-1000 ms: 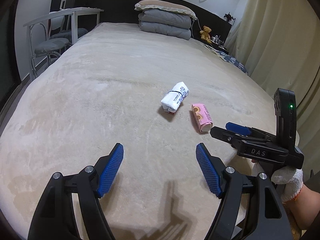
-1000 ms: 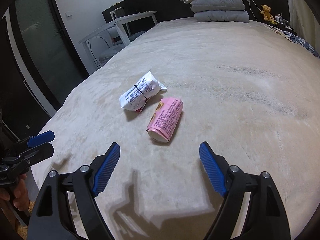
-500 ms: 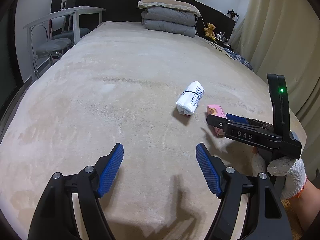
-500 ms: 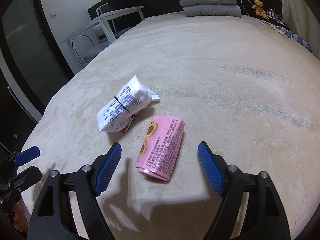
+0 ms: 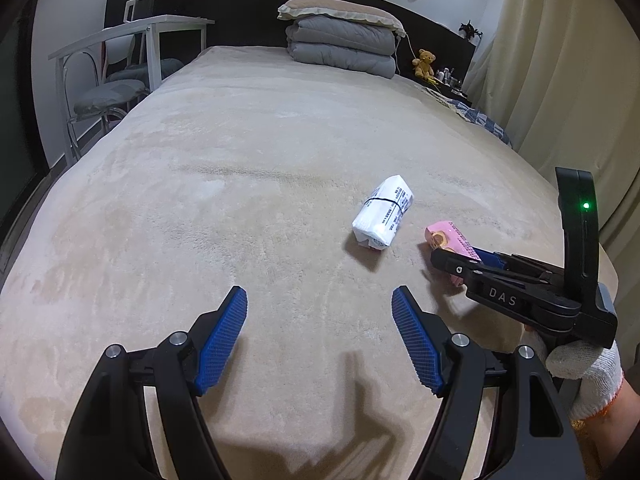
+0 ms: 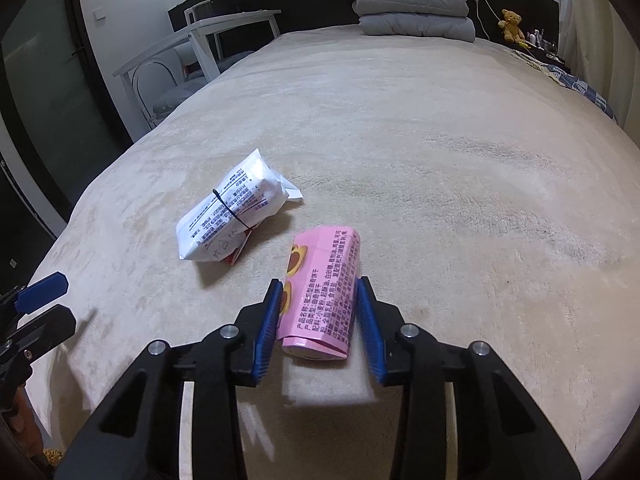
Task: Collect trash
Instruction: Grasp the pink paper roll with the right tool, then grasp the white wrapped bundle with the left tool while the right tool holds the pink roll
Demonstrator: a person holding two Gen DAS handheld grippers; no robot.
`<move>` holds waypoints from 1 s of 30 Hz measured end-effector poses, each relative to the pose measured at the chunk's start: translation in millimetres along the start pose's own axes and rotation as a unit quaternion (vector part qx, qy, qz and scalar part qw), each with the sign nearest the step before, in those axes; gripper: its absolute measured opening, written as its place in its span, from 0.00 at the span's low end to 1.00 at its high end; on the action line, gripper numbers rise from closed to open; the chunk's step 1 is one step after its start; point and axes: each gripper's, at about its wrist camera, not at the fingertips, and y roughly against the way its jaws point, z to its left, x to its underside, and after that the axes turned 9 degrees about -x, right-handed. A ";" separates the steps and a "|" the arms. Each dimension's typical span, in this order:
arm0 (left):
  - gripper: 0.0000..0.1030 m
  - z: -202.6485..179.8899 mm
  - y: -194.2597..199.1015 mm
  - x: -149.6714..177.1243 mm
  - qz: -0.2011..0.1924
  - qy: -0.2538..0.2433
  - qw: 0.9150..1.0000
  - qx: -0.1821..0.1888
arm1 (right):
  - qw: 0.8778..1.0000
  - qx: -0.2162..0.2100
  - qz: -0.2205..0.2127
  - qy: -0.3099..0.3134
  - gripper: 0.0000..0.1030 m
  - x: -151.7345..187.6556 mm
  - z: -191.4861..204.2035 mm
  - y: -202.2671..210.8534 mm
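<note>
A pink snack wrapper [image 6: 324,292] lies on the beige bed, with a white wrapper bound by a black band [image 6: 236,212] just left of it. My right gripper [image 6: 320,292] is shut on the pink wrapper, its blue pads pressed against both sides. In the left wrist view the pink wrapper [image 5: 448,240] shows partly behind the right gripper [image 5: 460,260], and the white wrapper [image 5: 382,212] lies ahead to the right. My left gripper [image 5: 320,320] is open and empty, low over the bed, short of the white wrapper.
The bed [image 5: 240,160] stretches ahead, with folded grey bedding and a pillow [image 5: 344,40] at the headboard. A white desk and chairs [image 5: 120,64] stand at the left. A curtain [image 5: 568,80] hangs at the right. A teddy bear [image 5: 424,60] sits beside the bedding.
My right gripper has moved forward over the pink wrapper and closed on it. My left gripper has stayed open and shifted a little, so the white wrapper sits further right.
</note>
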 end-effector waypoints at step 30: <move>0.71 -54.6 -86.3 -40.9 0.005 -0.077 0.997 0.008 | 0.999 -0.035 -0.035 -0.017 0.37 18.6 -30.7 73.4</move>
